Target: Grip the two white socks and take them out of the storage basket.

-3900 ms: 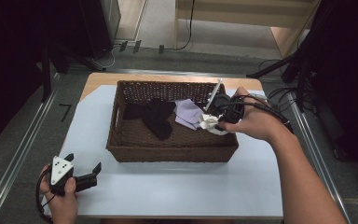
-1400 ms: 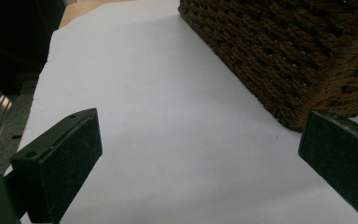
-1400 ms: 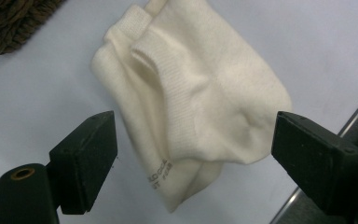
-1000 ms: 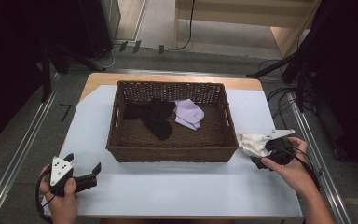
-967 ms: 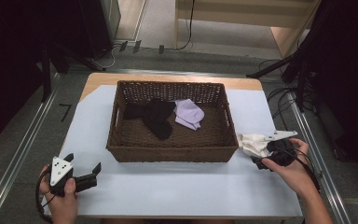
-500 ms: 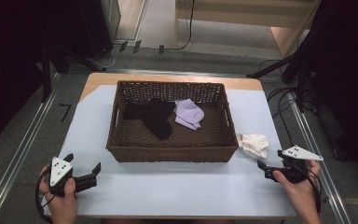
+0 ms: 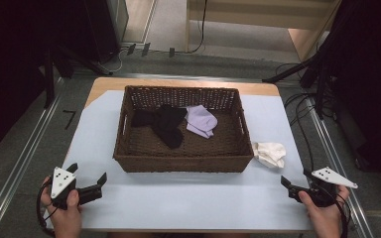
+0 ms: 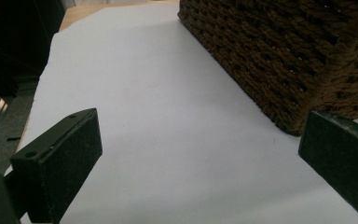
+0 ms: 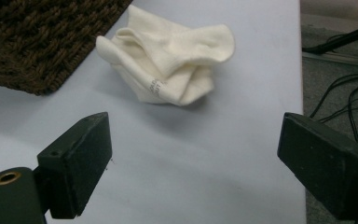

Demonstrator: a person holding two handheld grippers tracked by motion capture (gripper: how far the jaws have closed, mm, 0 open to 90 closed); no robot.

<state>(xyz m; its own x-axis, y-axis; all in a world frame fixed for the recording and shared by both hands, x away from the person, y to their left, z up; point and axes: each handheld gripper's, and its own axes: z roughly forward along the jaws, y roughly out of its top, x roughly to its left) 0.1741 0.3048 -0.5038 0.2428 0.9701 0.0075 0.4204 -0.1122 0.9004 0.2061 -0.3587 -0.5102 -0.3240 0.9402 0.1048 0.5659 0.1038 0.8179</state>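
A crumpled white sock (image 7: pixel 269 153) lies on the counter (image 7: pixel 188 198) just beside the wicker basket's (image 7: pixel 181 161) right near corner, outside it. The right claw (image 7: pixel 293 184) rests nearer the person than the sock, apart from it, jaws wide and empty. Off the basket's left near corner, the left claw (image 7: pixel 87 176) sits equally wide, holding nothing.

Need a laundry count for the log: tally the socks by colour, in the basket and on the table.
Black socks, bundled in the basket: cannot tell apart, counted as 1 bundle
Lilac socks, in the basket: 1
Cream socks, on the table: 1
Total: 3
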